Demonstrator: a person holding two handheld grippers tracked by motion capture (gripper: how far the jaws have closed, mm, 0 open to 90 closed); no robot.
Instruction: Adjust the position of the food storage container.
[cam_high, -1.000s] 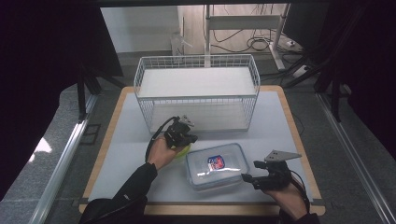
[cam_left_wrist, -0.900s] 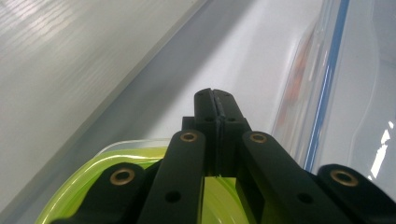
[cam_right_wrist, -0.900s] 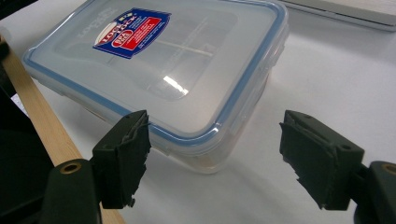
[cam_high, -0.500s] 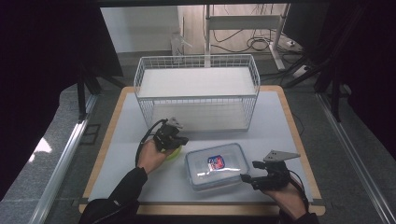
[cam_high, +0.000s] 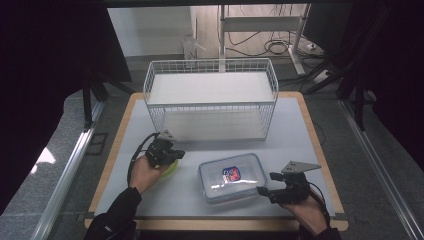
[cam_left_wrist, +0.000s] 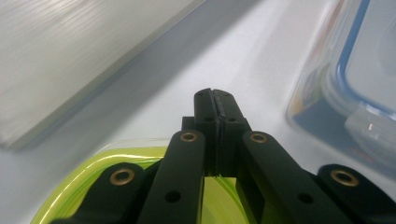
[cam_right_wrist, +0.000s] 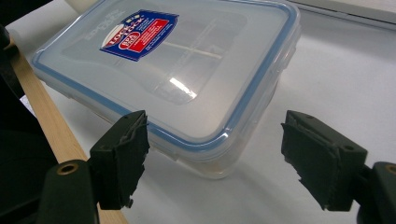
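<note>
A clear lidded container with a blue seal and a red-and-blue label lies on the white table top at front centre. My right gripper stands open just right of it. In the right gripper view the jaws stand wide apart on either side of the container's near corner, not touching it. My left gripper sits at front left, shut, right over a yellow-green plastic piece. In the left gripper view the jaws meet with nothing seen between them, the yellow-green piece lies beneath, and the container is ahead to the right.
A white wire basket with a shelf stands across the back half of the table. The table top has a wooden rim close to the container's near side. Dark frames, rails and cables surround the table.
My left gripper has moved left and toward the front, away from the basket, and the yellow-green piece shifted with it. The right gripper and the container have stayed put.
</note>
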